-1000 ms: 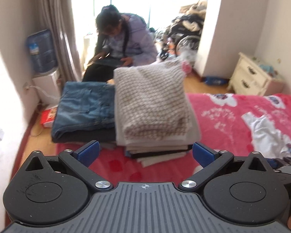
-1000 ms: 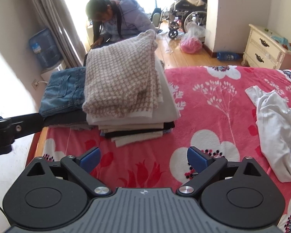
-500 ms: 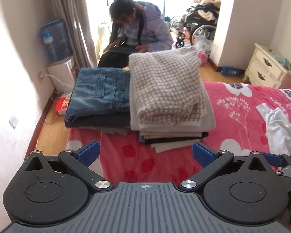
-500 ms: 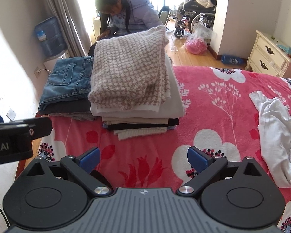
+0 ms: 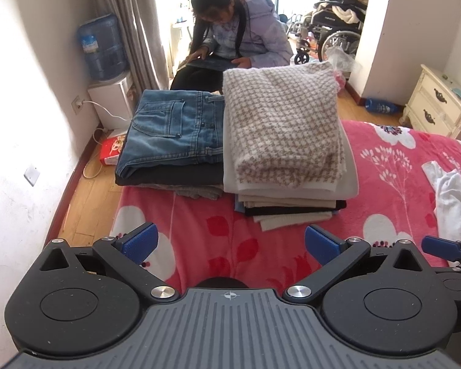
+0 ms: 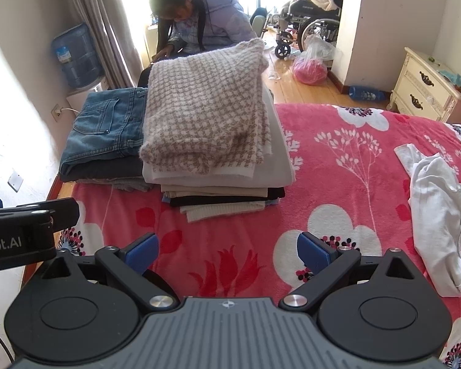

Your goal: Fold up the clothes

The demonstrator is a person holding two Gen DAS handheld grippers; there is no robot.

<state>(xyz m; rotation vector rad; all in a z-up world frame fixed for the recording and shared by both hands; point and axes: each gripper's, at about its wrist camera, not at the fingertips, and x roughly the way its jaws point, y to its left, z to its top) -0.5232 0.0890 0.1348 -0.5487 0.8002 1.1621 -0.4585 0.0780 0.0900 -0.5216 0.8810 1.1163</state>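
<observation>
1. Clothes sit folded in two piles on the bed (image 6: 338, 166): a checked sweater (image 6: 206, 117) tops one, jeans (image 6: 107, 129) the other.
2. A crumpled white shirt (image 6: 439, 215) lies well apart, to the right.
3. Left hand-held gripper (image 5: 229, 241) and right hand-held gripper (image 6: 227, 250) hover spread wide, empty.

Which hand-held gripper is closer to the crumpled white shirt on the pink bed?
Right. The right hand-held gripper hovers just left of the crumpled white shirt; the left hand-held gripper sits further left, near the folded stacks.
</observation>
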